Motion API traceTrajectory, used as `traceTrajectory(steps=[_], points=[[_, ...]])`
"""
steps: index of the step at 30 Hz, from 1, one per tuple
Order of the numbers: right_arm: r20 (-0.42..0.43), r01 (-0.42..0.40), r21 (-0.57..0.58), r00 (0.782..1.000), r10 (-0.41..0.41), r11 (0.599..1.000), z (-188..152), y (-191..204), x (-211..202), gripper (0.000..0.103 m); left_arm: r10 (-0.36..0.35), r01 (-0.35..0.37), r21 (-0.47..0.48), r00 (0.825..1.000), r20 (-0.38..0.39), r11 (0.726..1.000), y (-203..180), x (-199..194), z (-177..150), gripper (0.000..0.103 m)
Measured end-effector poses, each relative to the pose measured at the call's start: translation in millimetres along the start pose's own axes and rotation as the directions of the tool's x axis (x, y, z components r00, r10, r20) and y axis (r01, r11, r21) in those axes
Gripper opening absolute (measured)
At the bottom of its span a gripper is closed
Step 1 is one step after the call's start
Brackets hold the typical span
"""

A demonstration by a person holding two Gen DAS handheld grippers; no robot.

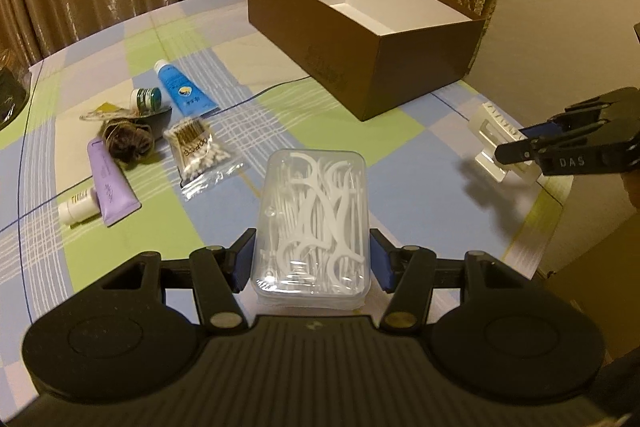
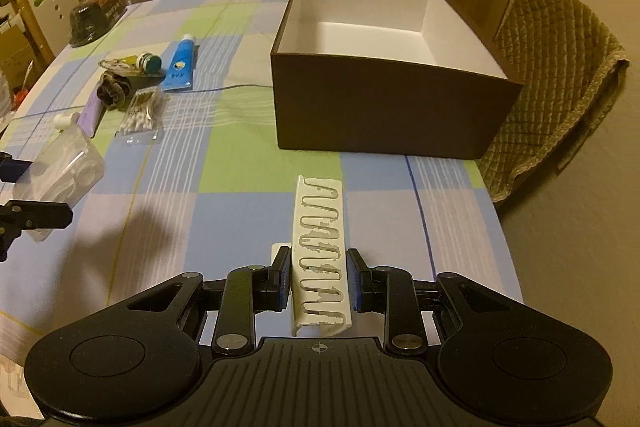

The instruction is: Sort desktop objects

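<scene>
Left tool [image 1: 308, 263] clamped on floss-pick case [image 1: 314, 223]; right tool [image 2: 318, 279] on white rack [image 2: 322, 259], slots plain only wrist-on.

There were two tubes, one blue [image 1: 185, 90] and one purple [image 1: 111, 187], one open box [image 1: 360, 67], one floss-pick case [image 1: 316, 219], one swab bag [image 1: 200, 151] and two small bottles [image 1: 146, 97] [image 1: 78, 211].

My left gripper [image 1: 311, 263] is matte black plastic: a ribbed centre plate, two round discs at the sides, linkage arms with silver rivets, blue pads on the fingers. My right gripper [image 2: 318, 281] matches it, and its side carries white letters "DAS".
</scene>
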State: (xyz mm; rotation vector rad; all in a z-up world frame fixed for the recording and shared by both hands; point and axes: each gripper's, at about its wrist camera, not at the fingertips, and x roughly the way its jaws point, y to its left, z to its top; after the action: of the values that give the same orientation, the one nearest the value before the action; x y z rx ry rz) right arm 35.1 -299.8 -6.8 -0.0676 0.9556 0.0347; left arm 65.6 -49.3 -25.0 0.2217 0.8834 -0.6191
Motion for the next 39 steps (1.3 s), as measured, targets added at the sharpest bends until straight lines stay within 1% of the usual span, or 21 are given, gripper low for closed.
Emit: traceTrajectory(steps=[4, 9, 13, 17, 20, 21, 25, 31, 33, 36, 37, 39], points=[[0.027, 0.026, 0.034, 0.999, -0.027, 0.999, -2.6, -5.5, -11.8, 0.027, -0.016, 0.016, 0.016, 1.0, 0.001, 1.0, -7.1, 1.3, 3.0, 0.053], [0.062, 0.048, 0.06, 0.997, -0.052, 0.997, 0.2, -19.3, -23.7, 0.027, -0.062, 0.062, 0.058, 0.998, 0.007, 0.996, -27.9, 5.2, 11.5, 0.053], [0.107, 0.049, 0.068, 0.993, -0.057, 0.996, 11.8, -37.6, -30.5, 0.027, -0.08, 0.077, 0.09, 0.997, 0.023, 0.993, -44.4, 10.0, 24.6, 0.053], [0.166, 0.022, 0.06, 0.986, -0.032, 0.998, 35.1, -63.4, -34.1, 0.027, -0.074, 0.067, 0.104, 0.996, 0.059, 0.992, -60.4, 16.9, 45.2, 0.053], [0.209, -0.009, 0.046, 0.978, -0.001, 0.999, 60.0, -86.2, -32.6, 0.027, -0.05, 0.039, 0.109, 0.993, 0.103, 0.993, -75.2, 24.7, 71.1, 0.053], [0.227, -0.021, 0.042, 0.974, 0.011, 0.999, 70.4, -94.7, -31.6, 0.027, -0.053, 0.043, 0.093, 0.992, 0.115, 0.995, -79.4, 28.2, 83.1, 0.053], [0.272, -0.076, 0.019, 0.96, 0.068, 0.997, 114.1, -122.1, -20.2, 0.027, -0.039, 0.026, 0.077, 0.984, 0.173, 0.997, -86.6, 38.8, 132.3, 0.053], [0.216, -0.094, -0.047, 0.971, 0.102, 0.994, 153.5, -137.9, 30.7, 0.027, 0.01, -0.027, 0.076, 0.976, 0.217, 0.997, -90.8, 66.3, 211.2, 0.053], [0.196, -0.101, -0.069, 0.974, 0.113, 0.993, 166.7, -143.2, 47.7, 0.027, 0.024, -0.041, 0.078, 0.977, 0.211, 0.996, -91.1, 83.5, 234.8, 0.053], [0.167, -0.112, -0.102, 0.978, 0.128, 0.989, 186.4, -151.1, 73.1, 0.027, 0.052, -0.071, 0.1, 0.982, 0.18, 0.992, -91.2, 114.9, 258.9, 0.053], [0.157, -0.115, -0.112, 0.979, 0.132, 0.987, 193.0, -153.7, 81.6, 0.027, 0.071, -0.09, 0.117, 0.984, 0.163, 0.989, -91.8, 126.6, 264.5, 0.053], [0.138, -0.123, -0.131, 0.98, 0.141, 0.984, 203.7, -158.4, 97.3, 0.027, 0.089, -0.106, 0.131, 0.987, 0.134, 0.986, -91.8, 146.3, 271.9, 0.053]])
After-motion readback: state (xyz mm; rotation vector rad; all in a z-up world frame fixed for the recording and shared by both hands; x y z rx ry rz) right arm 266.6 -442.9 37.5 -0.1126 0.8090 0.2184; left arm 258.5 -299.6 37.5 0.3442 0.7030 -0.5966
